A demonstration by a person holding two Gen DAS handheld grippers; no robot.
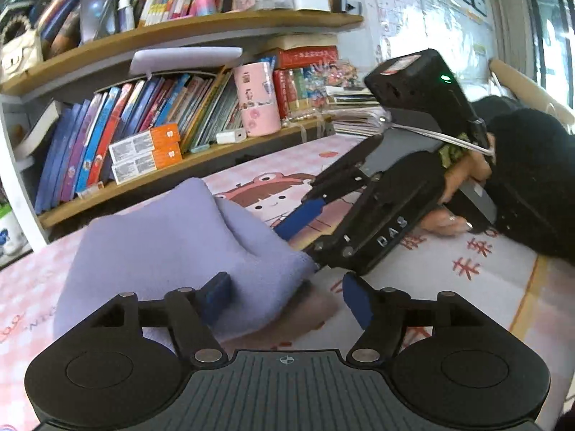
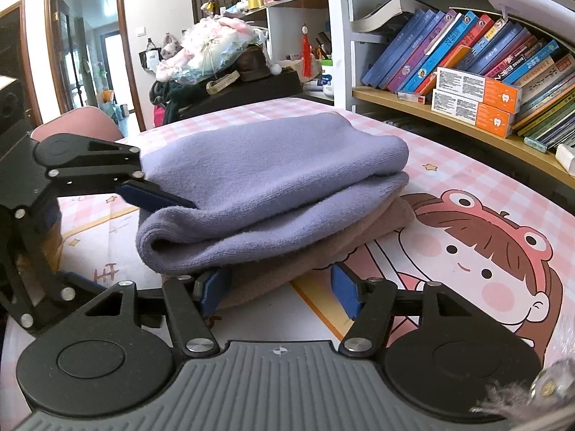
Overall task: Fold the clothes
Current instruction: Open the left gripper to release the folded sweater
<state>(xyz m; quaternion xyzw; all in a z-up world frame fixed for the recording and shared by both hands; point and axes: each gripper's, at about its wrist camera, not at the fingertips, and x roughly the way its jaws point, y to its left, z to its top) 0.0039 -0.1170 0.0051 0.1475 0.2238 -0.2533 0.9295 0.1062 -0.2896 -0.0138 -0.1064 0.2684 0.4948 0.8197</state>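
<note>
Lavender folded cloth (image 2: 273, 179) lies on my pink-checked counter (image 2: 467, 179), stacked on a brown cloth (image 2: 323, 251). My left gripper (image 1: 285, 291) and right gripper (image 2: 280, 289) both sit at its edges, jaws spread, pinching nothing.

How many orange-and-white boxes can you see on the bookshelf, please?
2: the upper box lies directly on the lower box, stacked on the shelf against the leaning books. Others may be hidden.
</note>
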